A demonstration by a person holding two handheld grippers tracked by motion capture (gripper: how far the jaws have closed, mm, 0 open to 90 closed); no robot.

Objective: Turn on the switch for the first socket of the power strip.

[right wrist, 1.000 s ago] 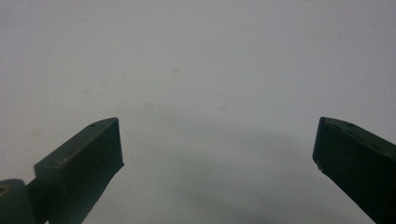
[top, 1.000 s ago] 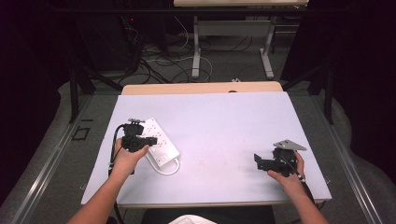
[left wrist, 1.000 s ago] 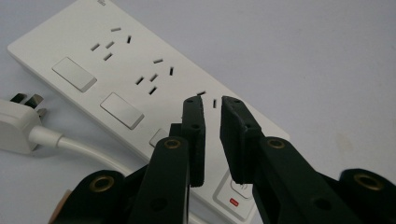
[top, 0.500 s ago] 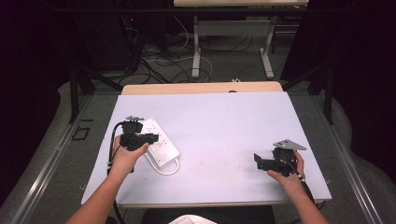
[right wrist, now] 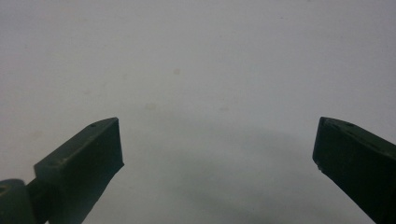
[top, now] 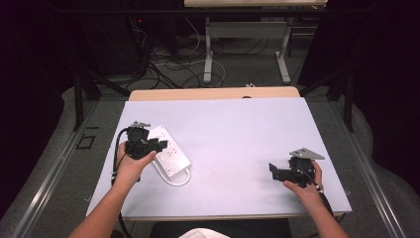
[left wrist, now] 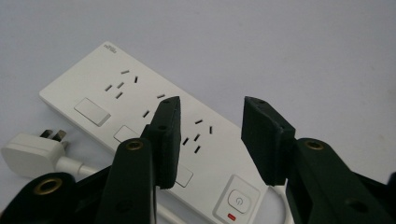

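Observation:
A white power strip lies flat on the left part of the pale table, its white cord looping toward the front. My left gripper hovers over the strip's near end. Seen from the left gripper view, the power strip shows several sockets and a power button, and its white plug lies beside it. There the left gripper stands open above the sockets with nothing between the jaws. My right gripper is held low at the front right. In its own view the right gripper is wide open over bare tabletop.
A wooden strip borders the table's far edge. Beyond it, loose cables and the legs of another desk stand on the floor. Bare tabletop lies between the two hands.
The left gripper has shifted very slightly over the power strip. The right gripper has stayed where it was.

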